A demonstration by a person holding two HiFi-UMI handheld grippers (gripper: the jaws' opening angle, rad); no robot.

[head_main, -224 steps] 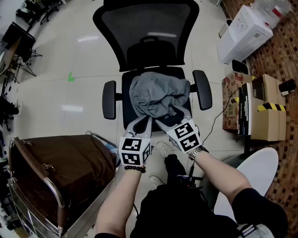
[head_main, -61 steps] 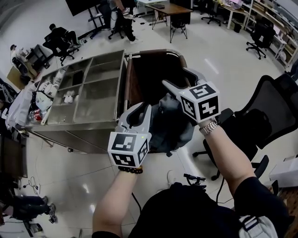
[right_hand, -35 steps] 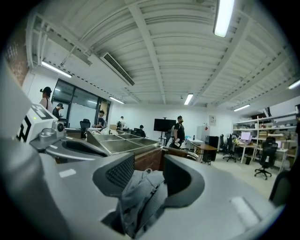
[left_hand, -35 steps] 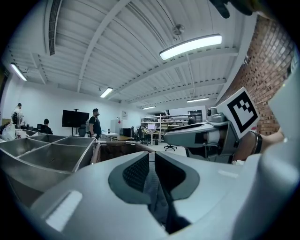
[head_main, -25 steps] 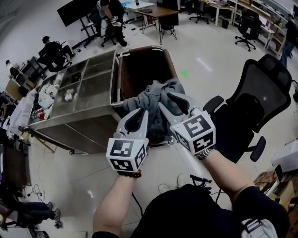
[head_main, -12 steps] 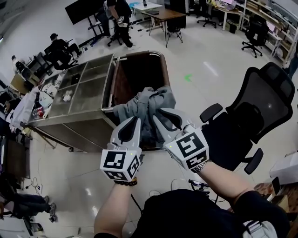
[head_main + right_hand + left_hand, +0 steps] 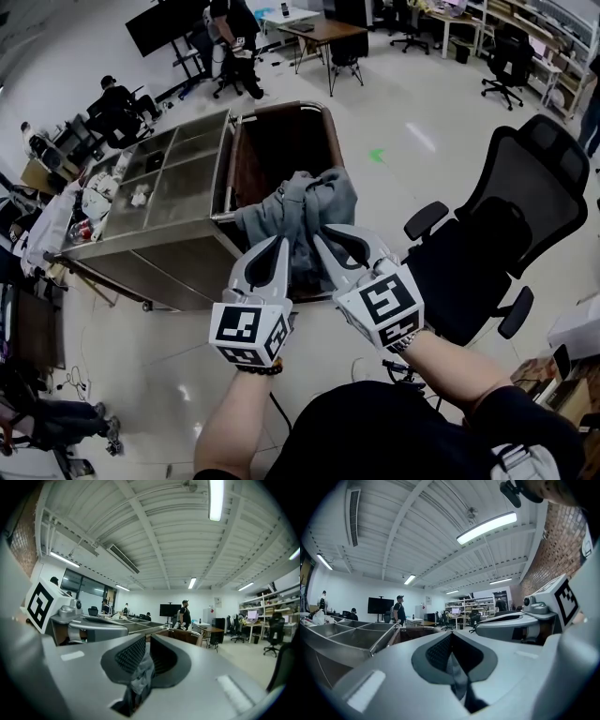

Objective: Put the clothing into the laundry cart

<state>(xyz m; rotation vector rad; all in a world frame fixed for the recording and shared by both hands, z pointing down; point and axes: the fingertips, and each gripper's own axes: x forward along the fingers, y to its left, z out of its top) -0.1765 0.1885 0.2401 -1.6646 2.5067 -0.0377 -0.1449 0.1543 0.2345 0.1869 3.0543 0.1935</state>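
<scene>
Grey clothing (image 7: 302,199) bunched at laundry cart (image 7: 281,141), head view only

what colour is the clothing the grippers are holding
Plain grey clothing, with no pattern visible; it shows best in the head view.

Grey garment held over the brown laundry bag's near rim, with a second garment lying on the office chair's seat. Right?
No: the head view shows nothing on the office chair's seat. The grey garment is over the brown laundry bag's near rim.
</scene>
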